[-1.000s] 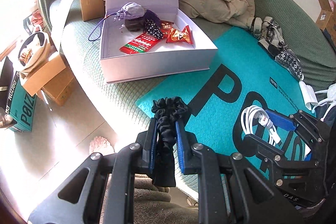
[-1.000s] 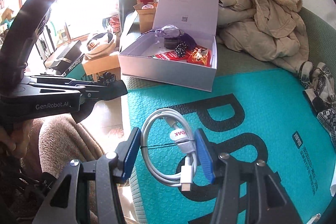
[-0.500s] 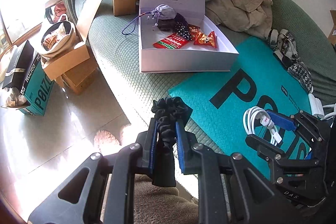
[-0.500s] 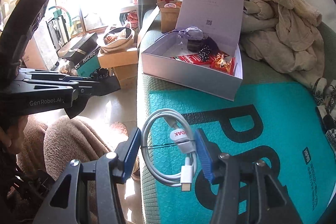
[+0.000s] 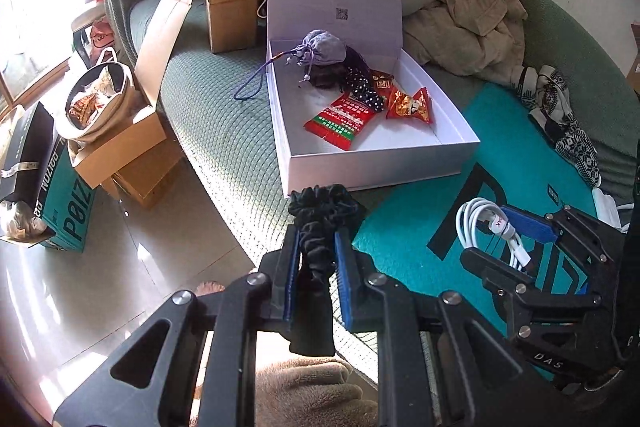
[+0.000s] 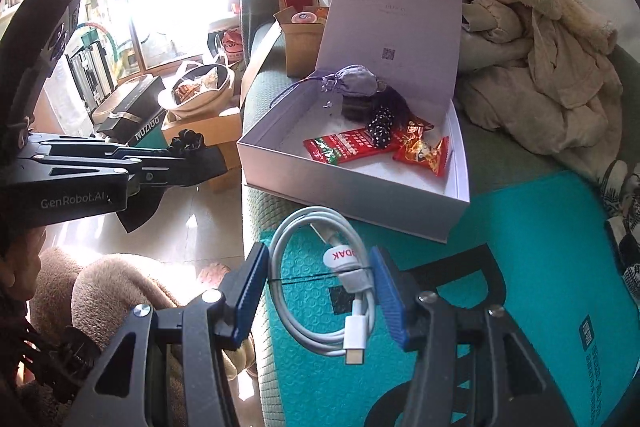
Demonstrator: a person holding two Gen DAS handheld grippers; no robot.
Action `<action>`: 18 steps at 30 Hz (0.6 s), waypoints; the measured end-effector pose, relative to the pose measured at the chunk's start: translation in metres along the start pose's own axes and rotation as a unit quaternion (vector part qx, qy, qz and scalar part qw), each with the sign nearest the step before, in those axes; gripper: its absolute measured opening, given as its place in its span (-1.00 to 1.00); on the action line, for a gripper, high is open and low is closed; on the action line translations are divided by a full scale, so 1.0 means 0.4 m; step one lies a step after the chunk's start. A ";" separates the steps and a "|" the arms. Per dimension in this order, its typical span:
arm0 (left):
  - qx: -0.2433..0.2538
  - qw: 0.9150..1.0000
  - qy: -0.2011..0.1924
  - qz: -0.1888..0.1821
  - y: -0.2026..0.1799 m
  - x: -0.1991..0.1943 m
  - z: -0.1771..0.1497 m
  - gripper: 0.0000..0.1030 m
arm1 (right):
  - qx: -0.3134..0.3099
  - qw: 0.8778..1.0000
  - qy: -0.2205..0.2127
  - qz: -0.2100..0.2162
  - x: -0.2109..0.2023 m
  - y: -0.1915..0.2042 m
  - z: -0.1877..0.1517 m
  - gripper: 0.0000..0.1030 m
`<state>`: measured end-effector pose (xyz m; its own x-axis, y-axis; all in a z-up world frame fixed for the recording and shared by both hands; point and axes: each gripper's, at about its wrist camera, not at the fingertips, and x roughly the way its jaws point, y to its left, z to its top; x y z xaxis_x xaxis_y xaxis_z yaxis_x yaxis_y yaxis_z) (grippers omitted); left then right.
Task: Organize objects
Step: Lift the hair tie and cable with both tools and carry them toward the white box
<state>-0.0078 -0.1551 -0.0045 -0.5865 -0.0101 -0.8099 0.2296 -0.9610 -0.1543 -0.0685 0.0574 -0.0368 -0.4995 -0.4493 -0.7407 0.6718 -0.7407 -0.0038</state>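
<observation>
Looking down the left wrist cam first: the left gripper (image 5: 316, 259) is clamped on 1 black scrunchie (image 5: 320, 223), which hangs lengthwise between the pads. The open white box (image 5: 376, 167) sits just ahead and slightly right, so this hand looks nearer. Inside I count 2 red snack packs and 1 grey pouch (image 5: 324, 47), plus some dark bits I can't quite make out.

Right wrist cam: the right gripper (image 6: 318, 291) pinches 1 coiled white cable (image 6: 320, 279) over the teal mat (image 6: 540, 247), box ahead.

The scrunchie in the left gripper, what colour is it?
The scrunchie is plain black; the left wrist view shows it best.
</observation>
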 end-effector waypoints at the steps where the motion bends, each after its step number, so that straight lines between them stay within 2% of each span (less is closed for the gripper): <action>1: 0.003 1.000 0.000 -0.003 0.002 0.005 0.016 -0.70 | 0.001 1.000 -0.001 0.000 0.003 -0.003 0.011 0.03; 10: 0.011 1.000 -0.020 -0.013 0.035 0.021 0.130 -0.70 | -0.018 1.000 -0.014 0.005 0.039 -0.012 0.108 0.03; 18: 0.013 0.999 -0.031 -0.006 0.064 0.048 0.224 -0.70 | -0.032 0.999 -0.029 0.008 0.078 -0.032 0.186 0.03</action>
<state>-0.0828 -0.2047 0.0269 -0.6357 -0.0148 -0.7718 0.2027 -0.9679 -0.1484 -0.1333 0.0157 -0.0100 -0.5187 -0.4897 -0.7008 0.7120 -0.7012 -0.0371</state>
